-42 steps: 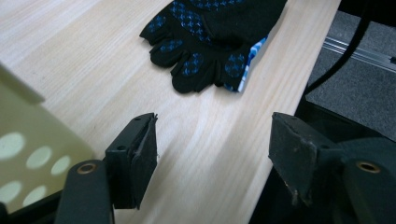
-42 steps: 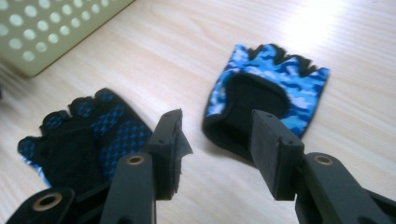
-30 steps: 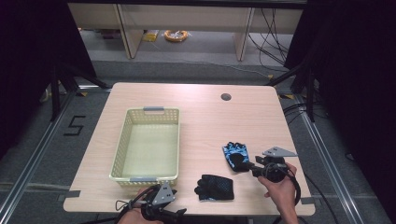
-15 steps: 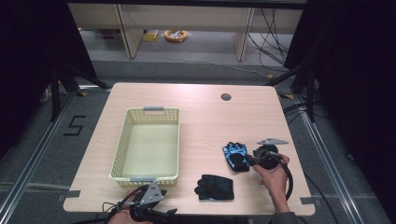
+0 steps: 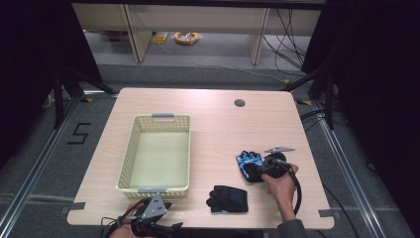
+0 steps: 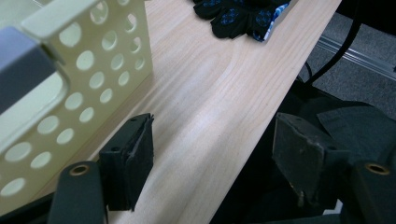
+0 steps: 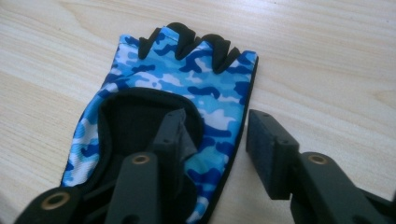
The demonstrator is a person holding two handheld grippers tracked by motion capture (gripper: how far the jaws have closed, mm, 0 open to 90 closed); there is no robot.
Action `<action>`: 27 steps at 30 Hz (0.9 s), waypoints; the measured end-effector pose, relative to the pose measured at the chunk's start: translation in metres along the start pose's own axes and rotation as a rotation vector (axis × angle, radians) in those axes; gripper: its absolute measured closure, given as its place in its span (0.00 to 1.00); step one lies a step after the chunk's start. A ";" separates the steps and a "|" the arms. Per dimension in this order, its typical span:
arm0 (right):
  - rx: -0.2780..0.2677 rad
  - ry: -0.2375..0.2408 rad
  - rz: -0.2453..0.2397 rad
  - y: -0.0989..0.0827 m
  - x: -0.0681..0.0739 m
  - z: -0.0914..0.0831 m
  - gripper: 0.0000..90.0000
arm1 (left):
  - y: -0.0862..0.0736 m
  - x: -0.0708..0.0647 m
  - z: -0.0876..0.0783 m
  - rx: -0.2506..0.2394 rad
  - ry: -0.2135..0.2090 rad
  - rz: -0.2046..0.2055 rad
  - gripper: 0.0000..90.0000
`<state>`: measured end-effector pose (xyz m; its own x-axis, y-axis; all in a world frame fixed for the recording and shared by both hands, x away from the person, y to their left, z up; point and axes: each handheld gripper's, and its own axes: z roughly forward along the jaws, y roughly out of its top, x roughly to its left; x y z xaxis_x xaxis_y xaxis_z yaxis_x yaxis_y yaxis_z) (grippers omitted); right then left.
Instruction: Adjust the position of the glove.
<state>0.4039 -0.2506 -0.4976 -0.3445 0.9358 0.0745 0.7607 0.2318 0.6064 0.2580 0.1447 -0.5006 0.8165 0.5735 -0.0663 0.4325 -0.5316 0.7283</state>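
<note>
A blue camouflage fingerless glove (image 5: pixel 246 159) (image 7: pixel 187 79) lies flat on the wooden table, right of centre. My right gripper (image 5: pixel 261 171) (image 7: pixel 219 140) is open over its cuff end: one jaw rests above the black cuff patch, the other above bare wood just past the glove's edge. A black glove (image 5: pixel 228 199) (image 6: pixel 238 16) lies nearer the front edge. My left gripper (image 5: pixel 151 220) (image 6: pixel 212 154) stands open at the table's front edge, below the basket, with nothing between its jaws.
A pale yellow perforated basket (image 5: pixel 130 157) (image 6: pixel 88 65) with grey handles sits left of centre with nothing in it. A cable hole (image 5: pixel 239 103) marks the far right of the table (image 5: pixel 213 124). Shelving and cables lie on the floor beyond.
My right gripper has moved left onto the cuff end of the blue glove. The left gripper has drifted slightly left and back along the front edge.
</note>
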 end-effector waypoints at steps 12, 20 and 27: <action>-0.038 0.022 -0.064 -0.001 -0.004 0.001 0.98 | 0.000 0.001 0.000 0.005 -0.003 0.021 0.32; -0.064 0.051 -0.092 0.000 -0.010 -0.003 0.99 | -0.002 -0.001 0.003 0.004 -0.014 -0.017 0.32; -0.132 0.095 -0.161 0.011 -0.003 -0.023 0.99 | -0.004 -0.001 0.004 0.009 -0.010 -0.008 0.33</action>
<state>0.4007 -0.2569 -0.4730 -0.5111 0.8586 0.0388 0.6148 0.3337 0.7147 0.2571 0.1444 -0.5060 0.8169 0.5713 -0.0792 0.4423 -0.5324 0.7217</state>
